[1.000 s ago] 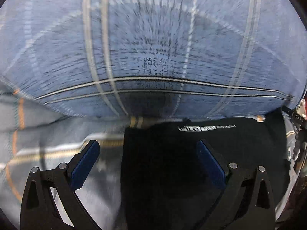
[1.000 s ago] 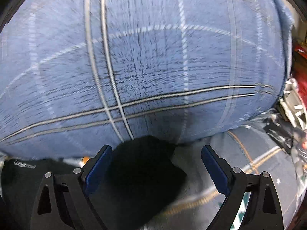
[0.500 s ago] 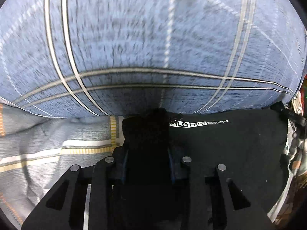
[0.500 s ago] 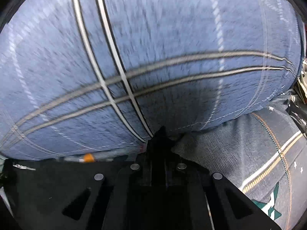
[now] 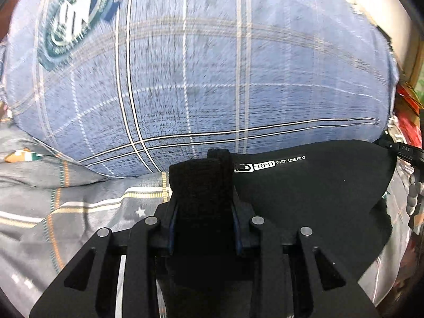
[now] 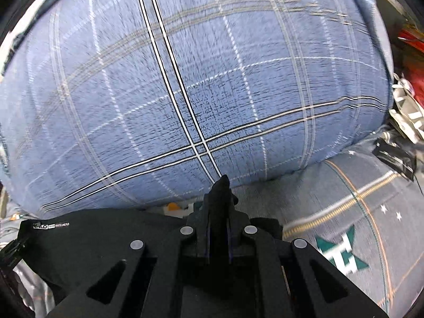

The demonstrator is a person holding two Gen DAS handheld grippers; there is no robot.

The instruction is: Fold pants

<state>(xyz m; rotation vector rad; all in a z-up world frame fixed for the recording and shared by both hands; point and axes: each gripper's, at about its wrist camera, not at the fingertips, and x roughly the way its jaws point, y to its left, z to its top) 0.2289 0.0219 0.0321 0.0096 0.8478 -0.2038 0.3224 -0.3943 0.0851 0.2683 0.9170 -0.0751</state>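
Between the fingers of the left hand-held gripper (image 5: 204, 206), in the left wrist view, a thick bunch of black cloth stood up, pinched tight: a corner of the black pants (image 5: 312, 185). From there the garment spread flat to the right across the bed (image 5: 79, 212), whose grey cover showed yellow stripes and small stars. A line of white lettering (image 5: 270, 164) ran along the far edge of the cloth, which lay just beside a large blue plaid pillow (image 5: 212, 79). A round green emblem (image 5: 74, 21) sat on the pillow's upper left. The step in hand looked like the start of a fold, with the far edge gripped and the rest still lying flat. At the bed's right edge some red and grey clutter showed, too blurred to name.

From the right wrist view, the right hand-held gripper (image 6: 217, 220) was likewise closed on the pants, a narrow peak of black cloth jutting from between its fingers. The garment ran off to the left, the lettering near its far left corner, so the two grippers held opposite corners of the same edge. The next move would likely call for lifting both corners together, level, and drawing them toward the near edge of the bed, keeping the cloth taut so it did not sag or twist. A teal motif (image 6: 341, 254) marked the cover at right.
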